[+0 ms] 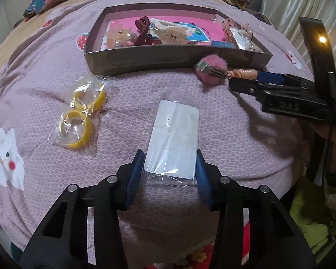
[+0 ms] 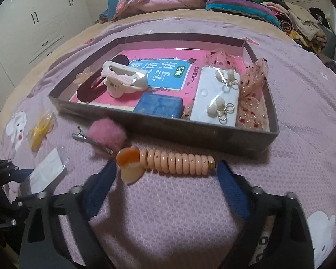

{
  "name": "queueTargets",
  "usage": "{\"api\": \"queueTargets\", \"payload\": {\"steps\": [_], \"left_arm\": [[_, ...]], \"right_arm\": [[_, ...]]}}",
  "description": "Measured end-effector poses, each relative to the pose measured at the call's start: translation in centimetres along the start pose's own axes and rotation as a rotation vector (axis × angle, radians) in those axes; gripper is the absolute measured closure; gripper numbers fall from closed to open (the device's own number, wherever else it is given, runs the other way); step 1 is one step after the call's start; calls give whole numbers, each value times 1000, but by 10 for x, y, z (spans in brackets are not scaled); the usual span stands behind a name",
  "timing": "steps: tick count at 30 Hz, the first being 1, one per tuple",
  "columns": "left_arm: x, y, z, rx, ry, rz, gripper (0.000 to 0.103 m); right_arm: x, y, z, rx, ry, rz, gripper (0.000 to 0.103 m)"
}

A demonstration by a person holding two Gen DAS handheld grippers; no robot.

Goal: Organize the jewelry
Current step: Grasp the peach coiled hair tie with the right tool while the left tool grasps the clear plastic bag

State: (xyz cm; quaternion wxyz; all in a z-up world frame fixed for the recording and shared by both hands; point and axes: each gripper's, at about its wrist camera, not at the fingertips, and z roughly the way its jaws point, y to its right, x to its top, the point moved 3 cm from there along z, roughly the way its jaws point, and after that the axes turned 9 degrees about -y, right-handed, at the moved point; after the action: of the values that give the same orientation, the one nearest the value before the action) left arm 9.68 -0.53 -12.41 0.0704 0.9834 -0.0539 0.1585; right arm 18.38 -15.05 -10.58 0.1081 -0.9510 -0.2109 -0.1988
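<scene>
Two pickups in progress on the bed with the mauve quilted cover [image 1: 44, 85].

Left tongs [image 1: 170, 168] straddle the near end of a flat white card in a clear plastic sleeve [image 1: 174, 134]. Blue pads sit against the two long edges, so I call it pinched, though actual pressure is hard to confirm from this angle. Card lies flat, long axis running 6 to 12 in the left view, far end toward the shallow grey cardboard tray [image 1: 168, 56]. Light, thin, stiff-ish; the sleeve is slick and may buckle under an edge squeeze. Better hold: short end, pads on top and bottom faces.

Right tongs [image 2: 165, 174] are spread, fingers either side of a peach coiled spiral hair tie with an orange-and-cream charm [image 2: 177, 160]. Pads look close to both ends, not yet gripping. It lies just in front of the tray's near wall, long axis 3 to 9, charm at 9. Springy, light, will compress lengthwise; gripping across the coil middle is safer.

Pink fluffy pom-pom clip [image 2: 107, 137] sits at 10 of the charm; yellow rings in a clear bag [image 1: 82, 112] at 10 of the card.
</scene>
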Motion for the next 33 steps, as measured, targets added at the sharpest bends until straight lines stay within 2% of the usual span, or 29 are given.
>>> {"api": "queueTargets", "payload": {"steps": [3, 10, 14, 24, 33], "left_arm": [[2, -2, 0, -16, 1, -9, 66], [14, 0, 8, -13, 7, -4, 65], [18, 1, 7, -12, 8, -1, 69], [15, 24, -14, -63, 30, 54, 70], [22, 29, -40, -85, 69, 55, 70]], "right_arm": [[1, 1, 0, 0, 6, -7, 32], [-11, 10, -17, 15, 23, 2, 35], [-21, 17, -32, 14, 36, 12, 35], [-40, 29, -78, 33, 91, 46, 35], [-51, 30, -107, 42, 130, 54, 35]]}}
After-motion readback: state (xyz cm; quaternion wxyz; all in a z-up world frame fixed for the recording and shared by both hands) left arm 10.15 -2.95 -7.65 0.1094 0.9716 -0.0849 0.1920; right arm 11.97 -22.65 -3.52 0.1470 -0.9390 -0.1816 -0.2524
